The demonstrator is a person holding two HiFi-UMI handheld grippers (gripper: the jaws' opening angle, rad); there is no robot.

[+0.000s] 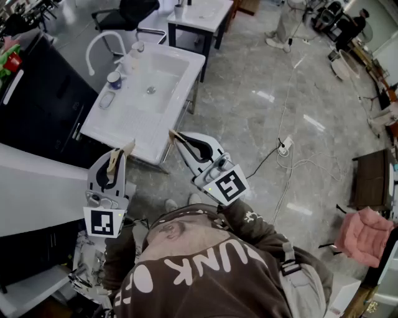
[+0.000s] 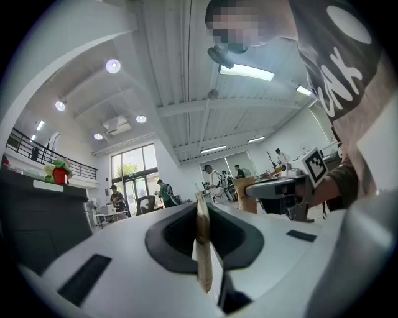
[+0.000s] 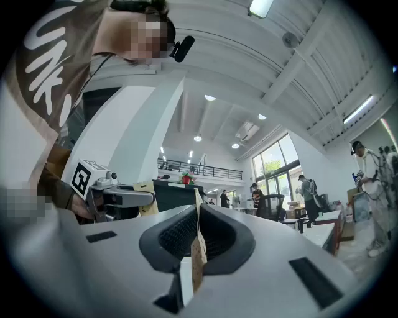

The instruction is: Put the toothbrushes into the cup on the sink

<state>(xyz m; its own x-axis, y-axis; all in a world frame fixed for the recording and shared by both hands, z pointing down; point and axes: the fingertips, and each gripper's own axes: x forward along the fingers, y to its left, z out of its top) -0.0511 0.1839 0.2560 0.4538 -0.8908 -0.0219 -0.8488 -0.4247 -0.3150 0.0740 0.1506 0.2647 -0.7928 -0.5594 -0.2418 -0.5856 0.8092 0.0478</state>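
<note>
1. White sink [image 1: 127, 118]: one, at 11 o'clock in the head view. One curved tap [image 1: 99, 43] rises at its far-left rim.
2. One cup [image 1: 114, 79] stands on the sink's left rim, at 9 o'clock from the drain [image 1: 150, 90]. One flat oval item [image 1: 107, 99] lies just beside the cup at its 7 o'clock; too small to tell what it is. Toothbrushes can't be made out at this size.
3. Two grippers, both at 6 o'clock from the sink.
4. Left gripper [image 1: 121, 151]: tan pads [image 2: 203, 248] pressed flat together, nothing between them, touching nothing.
5. Right gripper [image 1: 176, 135]: pads [image 3: 198, 254] likewise fully together, empty.
6. Edges: in the head view the left tip lines up with the sink's near edge and the right tip with its near-right edge. Height over the rim can't be judged. The two grippers are well apart.
7. Room: grey floor is open from 1 to 3 o'clock of the right gripper. One power strip [image 1: 285, 146] with loose cable lies at 3 o'clock. A black cabinet [image 1: 43, 105] sits just beside the sink at 9 o'clock. One small table [image 1: 199, 15] stands beyond the sink at 12 o'clock.
</note>
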